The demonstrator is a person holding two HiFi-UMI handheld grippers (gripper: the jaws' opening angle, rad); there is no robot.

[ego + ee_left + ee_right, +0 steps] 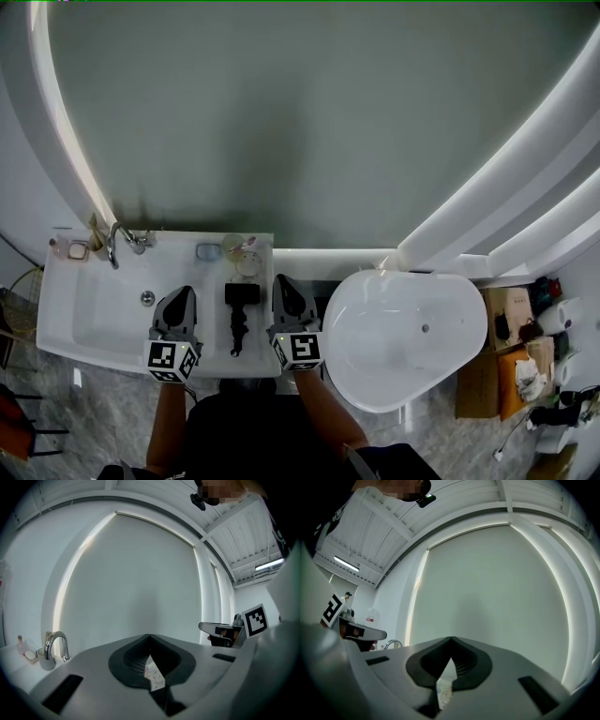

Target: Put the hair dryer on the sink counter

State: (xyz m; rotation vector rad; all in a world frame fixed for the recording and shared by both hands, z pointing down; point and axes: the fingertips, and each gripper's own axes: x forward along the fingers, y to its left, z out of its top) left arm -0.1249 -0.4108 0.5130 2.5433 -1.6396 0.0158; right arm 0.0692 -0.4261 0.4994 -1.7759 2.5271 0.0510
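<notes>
A black hair dryer (241, 314) lies flat on the white sink counter (211, 274), to the right of the basin, its head toward the wall and its handle toward me. My left gripper (183, 293) hovers just left of it, over the basin's right edge, with its jaws shut and empty (150, 636). Just right of the dryer, at the counter's right edge, my right gripper (282, 281) is also shut and holds nothing (451, 639). Neither gripper touches the dryer. Both gripper views point up at the wall, so the dryer is hidden in them.
A chrome faucet (117, 242) and a soap dish (73, 249) stand at the basin's back left. Small jars (234, 246) sit at the back of the counter behind the dryer. A white bathtub (403, 337) stands to the right, with boxes (511, 356) beyond it.
</notes>
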